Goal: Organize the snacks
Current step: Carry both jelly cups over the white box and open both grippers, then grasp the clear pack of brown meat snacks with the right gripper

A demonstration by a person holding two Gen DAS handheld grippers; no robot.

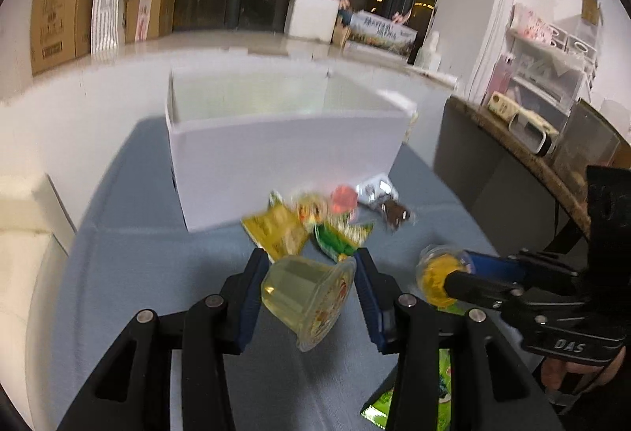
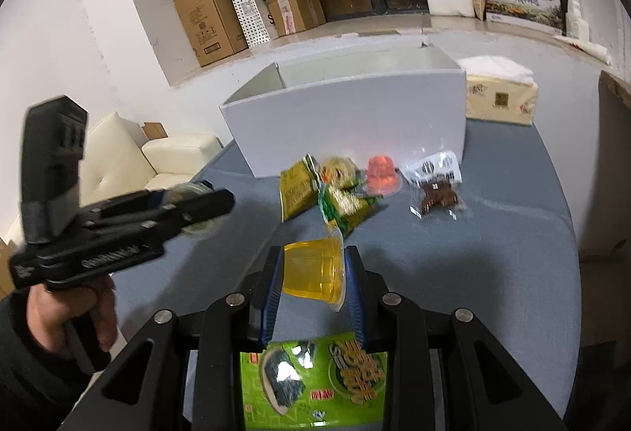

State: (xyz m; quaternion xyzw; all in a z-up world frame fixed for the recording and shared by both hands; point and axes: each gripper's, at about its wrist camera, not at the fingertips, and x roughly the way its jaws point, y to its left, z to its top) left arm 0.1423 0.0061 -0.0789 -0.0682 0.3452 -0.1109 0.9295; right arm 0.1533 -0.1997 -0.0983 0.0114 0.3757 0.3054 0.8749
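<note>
My left gripper is shut on a pale yellow jelly cup, held tilted above the blue cloth. My right gripper is shut on an orange-yellow jelly cup; it also shows in the left wrist view. A white open box stands behind a pile of snacks: yellow and green packets, a pink jelly cup and a clear packet with brown pieces. A green seaweed packet lies under my right gripper.
A tissue box stands right of the white box. A cream sofa is at the left. A dark side table with clutter is at the right. Cardboard boxes line the back ledge.
</note>
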